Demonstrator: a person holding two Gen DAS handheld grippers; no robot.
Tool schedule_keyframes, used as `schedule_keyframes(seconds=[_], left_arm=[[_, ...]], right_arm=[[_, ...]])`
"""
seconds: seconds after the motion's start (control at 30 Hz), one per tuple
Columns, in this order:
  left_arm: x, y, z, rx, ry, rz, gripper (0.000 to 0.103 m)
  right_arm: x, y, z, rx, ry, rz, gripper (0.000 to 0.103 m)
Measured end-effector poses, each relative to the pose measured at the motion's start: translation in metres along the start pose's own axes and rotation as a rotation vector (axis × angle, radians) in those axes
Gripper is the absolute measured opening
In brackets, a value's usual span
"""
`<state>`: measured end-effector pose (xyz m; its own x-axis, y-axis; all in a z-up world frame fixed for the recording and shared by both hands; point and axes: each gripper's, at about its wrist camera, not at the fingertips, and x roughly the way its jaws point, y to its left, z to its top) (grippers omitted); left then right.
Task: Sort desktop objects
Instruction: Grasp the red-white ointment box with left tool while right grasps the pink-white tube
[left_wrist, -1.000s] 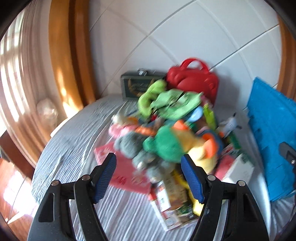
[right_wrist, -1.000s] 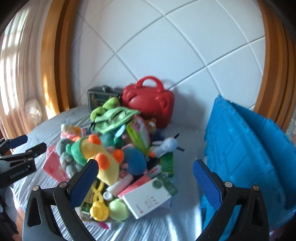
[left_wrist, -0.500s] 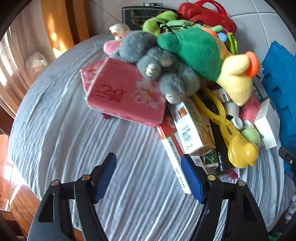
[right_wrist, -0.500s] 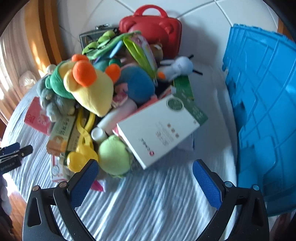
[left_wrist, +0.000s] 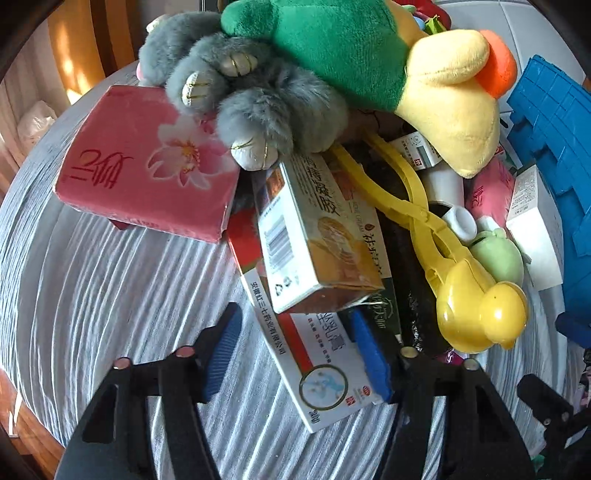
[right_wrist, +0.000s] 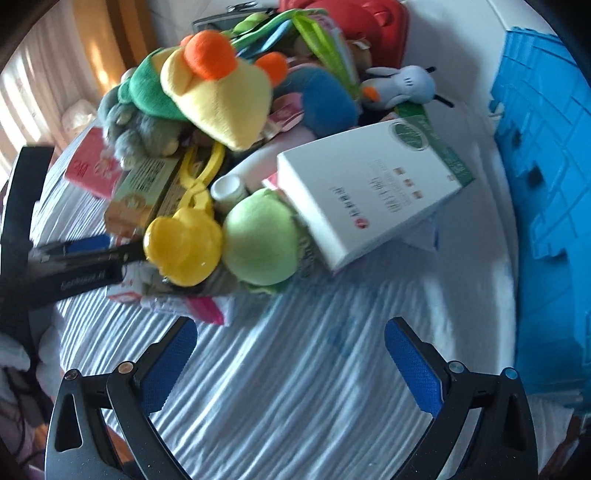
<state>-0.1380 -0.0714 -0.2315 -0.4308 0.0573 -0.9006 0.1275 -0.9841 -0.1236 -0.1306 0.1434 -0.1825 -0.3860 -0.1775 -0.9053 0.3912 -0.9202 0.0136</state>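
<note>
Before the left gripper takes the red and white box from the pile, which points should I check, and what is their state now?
1. Red and white box lies between the left gripper pads: ok.
2. Pads pressing the box: not ok, jaws closing, a gap remains on the left side.
3. Box free to lift: not ok, the orange box rests on it.
4. Yellow duck tongs clear of the left gripper: ok.
5. Right gripper empty and open above the cloth: ok.
</note>
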Motion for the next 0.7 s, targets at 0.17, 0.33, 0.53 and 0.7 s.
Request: schedule_keyframes(seconds=[0.17,0.33,0.53,0.7], left_arm=[[0.000,0.019,-0.016,0.008,0.034,0.068,0.041],[-0.012,0.043,-0.036,0.002,0.039,0.094,0.041],[-0.020,0.054,-0.052,0.009,0.057,0.110,0.041],[-0.017,0.047,-0.035,0.014,0.065,0.110,0.041]], right_arm=[[0.017,0.026,0.002,-0.077,0.035,0.024,0.092],[0.033,0.044,0.004,-0.134,0.069,0.048,0.065],[0.046,0.062,0.011,-0.206,0.088,0.055,0.065],[0.056,0.075,0.018,-0.276,0.106,0.071,0.066]])
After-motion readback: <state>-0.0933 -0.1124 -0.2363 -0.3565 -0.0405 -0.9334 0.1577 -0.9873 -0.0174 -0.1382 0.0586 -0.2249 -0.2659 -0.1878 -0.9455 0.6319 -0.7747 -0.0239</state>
